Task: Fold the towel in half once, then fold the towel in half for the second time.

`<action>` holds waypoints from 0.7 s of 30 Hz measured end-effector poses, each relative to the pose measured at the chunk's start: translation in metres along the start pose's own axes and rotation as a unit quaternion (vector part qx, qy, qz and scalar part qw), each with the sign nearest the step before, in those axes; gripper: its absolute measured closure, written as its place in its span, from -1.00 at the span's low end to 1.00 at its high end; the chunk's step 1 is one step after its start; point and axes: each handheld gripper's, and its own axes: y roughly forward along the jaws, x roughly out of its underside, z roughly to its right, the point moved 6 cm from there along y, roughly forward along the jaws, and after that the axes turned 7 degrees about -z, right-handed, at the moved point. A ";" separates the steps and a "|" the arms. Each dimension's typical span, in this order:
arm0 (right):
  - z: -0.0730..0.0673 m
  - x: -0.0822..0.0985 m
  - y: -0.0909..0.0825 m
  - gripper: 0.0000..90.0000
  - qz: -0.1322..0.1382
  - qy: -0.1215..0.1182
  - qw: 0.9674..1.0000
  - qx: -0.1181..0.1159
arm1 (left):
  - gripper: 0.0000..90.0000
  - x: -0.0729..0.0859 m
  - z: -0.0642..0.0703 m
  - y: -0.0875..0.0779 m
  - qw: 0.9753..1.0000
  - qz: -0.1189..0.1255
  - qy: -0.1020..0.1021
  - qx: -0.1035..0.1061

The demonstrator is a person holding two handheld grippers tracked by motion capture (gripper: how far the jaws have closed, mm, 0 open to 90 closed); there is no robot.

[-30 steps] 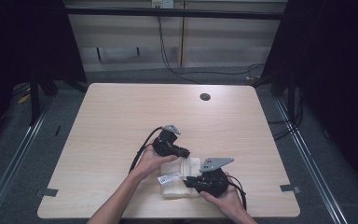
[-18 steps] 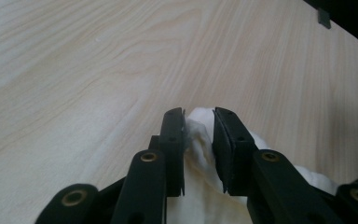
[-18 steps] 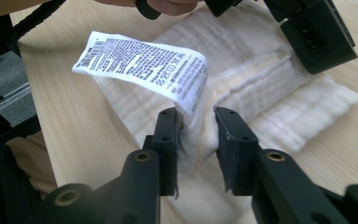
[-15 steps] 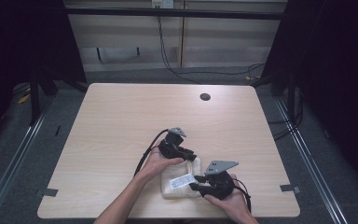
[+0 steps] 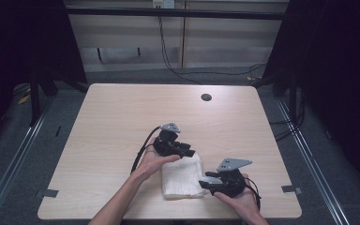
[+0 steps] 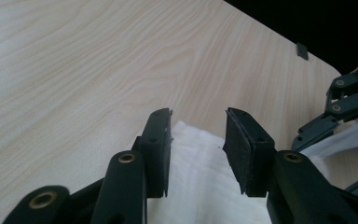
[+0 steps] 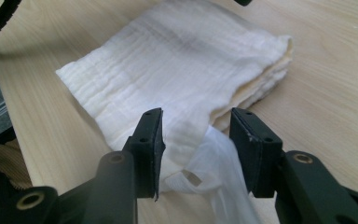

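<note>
Centrally on a pale wooden worktop (image 5: 112, 122), near its front edge: a folded white cloth (image 5: 183, 176). Flanking it, left hand-held gripper (image 5: 187, 152) and right hand-held gripper (image 5: 205, 183), jaws just opening, apart over cloth, pads not pressing.

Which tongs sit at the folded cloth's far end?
The left tongs, at the white cloth's far end; the right tongs are at its near right edge.

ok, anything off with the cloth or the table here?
One thing: the folded white cloth is not fully tidy. A loose thin flap trails from its near edge and lies between the right gripper jaws, which have just been opening. The left gripper has been opening too, over the cloth's far edge. Table looks fine.
</note>
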 end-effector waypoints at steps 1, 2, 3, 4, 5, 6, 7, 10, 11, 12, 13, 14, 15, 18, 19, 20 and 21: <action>0.001 0.000 -0.001 0.23 -0.001 0.001 1.000 0.002 | 0.36 0.000 0.000 -0.001 1.000 0.000 0.001 0.000; 0.002 0.001 -0.002 0.23 0.000 0.001 1.000 0.002 | 0.35 0.001 0.001 -0.001 1.000 0.000 0.001 -0.001; 0.003 0.001 -0.002 0.22 0.001 0.002 1.000 0.003 | 0.35 0.002 0.001 -0.002 1.000 -0.004 0.003 -0.002; 0.004 0.002 -0.003 0.22 0.001 0.008 1.000 0.004 | 0.34 0.003 0.001 -0.004 1.000 -0.004 0.005 -0.003; 0.006 0.001 -0.004 0.22 0.003 0.008 1.000 0.006 | 0.33 0.004 0.000 -0.005 1.000 -0.005 0.004 -0.006; 0.008 0.001 -0.006 0.22 0.004 0.011 1.000 0.006 | 0.32 0.005 0.000 -0.008 1.000 -0.004 0.003 -0.008; 0.010 0.000 -0.006 0.22 0.007 0.013 1.000 0.007 | 0.31 0.006 0.000 -0.010 1.000 -0.004 0.001 -0.011; 0.017 -0.003 -0.009 0.24 0.012 0.015 1.000 0.013 | 0.26 0.011 -0.002 -0.019 1.000 -0.005 0.002 -0.021; 0.019 -0.004 -0.010 0.25 0.015 0.019 1.000 0.014 | 0.26 0.012 -0.003 -0.022 1.000 -0.004 0.001 -0.025; 0.021 -0.006 -0.010 0.27 0.018 0.019 1.000 0.015 | 0.24 0.014 -0.004 -0.027 1.000 -0.003 -0.001 -0.031; 0.023 -0.007 -0.012 0.29 0.024 0.018 0.999 0.017 | 0.23 0.015 -0.005 -0.031 0.999 -0.001 -0.001 -0.036; 0.024 -0.009 -0.014 0.29 0.028 0.020 0.999 0.017 | 0.21 0.016 -0.006 -0.035 0.999 -0.001 -0.002 -0.039; 0.025 -0.010 -0.016 0.29 0.031 0.020 0.999 0.019 | 0.19 0.017 -0.006 -0.039 0.999 0.000 -0.003 -0.045; 0.029 -0.012 -0.021 0.30 0.042 0.020 0.999 0.021 | 0.11 0.021 -0.009 -0.051 0.998 -0.001 0.000 -0.057; 0.030 -0.013 -0.023 0.30 0.045 0.023 0.998 0.023 | 0.09 0.022 -0.010 -0.055 0.998 -0.002 0.000 -0.061; 0.031 -0.014 -0.025 0.30 0.049 0.022 0.998 0.024 | 0.07 0.023 -0.010 -0.059 0.998 0.000 -0.001 -0.066; 0.033 -0.015 -0.027 0.29 0.053 0.023 0.998 0.024 | 0.05 0.024 -0.011 -0.063 0.998 0.002 0.000 -0.070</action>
